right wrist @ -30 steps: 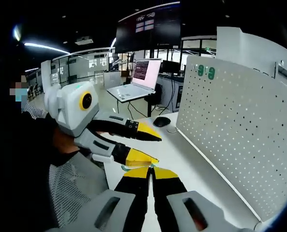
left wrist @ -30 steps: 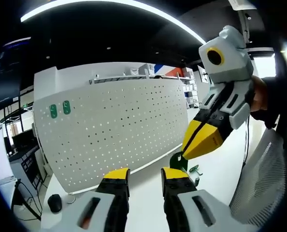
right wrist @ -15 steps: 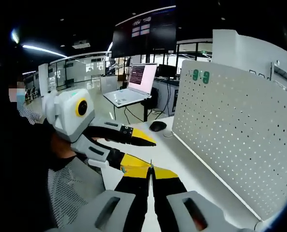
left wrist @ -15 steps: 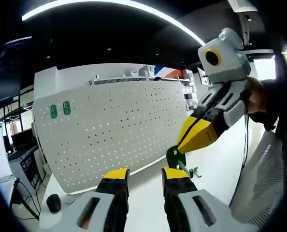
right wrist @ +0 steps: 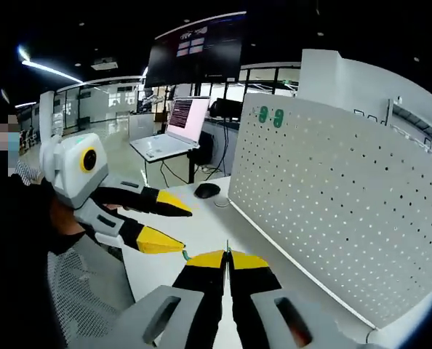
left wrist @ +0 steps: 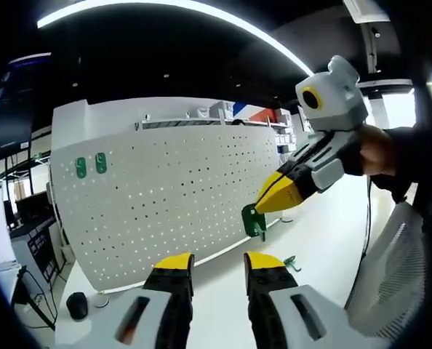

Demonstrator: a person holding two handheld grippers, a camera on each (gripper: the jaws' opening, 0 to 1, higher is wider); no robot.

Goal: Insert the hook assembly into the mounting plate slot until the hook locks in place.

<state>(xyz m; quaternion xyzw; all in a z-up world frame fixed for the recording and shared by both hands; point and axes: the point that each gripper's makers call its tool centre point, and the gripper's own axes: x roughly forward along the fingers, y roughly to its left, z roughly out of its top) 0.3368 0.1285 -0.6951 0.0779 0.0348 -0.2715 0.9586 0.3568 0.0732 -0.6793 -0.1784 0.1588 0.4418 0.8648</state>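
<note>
1. Green hook pinched in the closed right gripper, just short of the pegboard.
2. Left gripper jaws parted, empty, below the hook.
3. Second green piece lies on the table.

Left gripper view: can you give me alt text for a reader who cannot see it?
The right gripper, entering from the right, holds a green hook assembly up near a white pegboard. The left gripper rises from below, jaws open and empty, over a white table.
</note>
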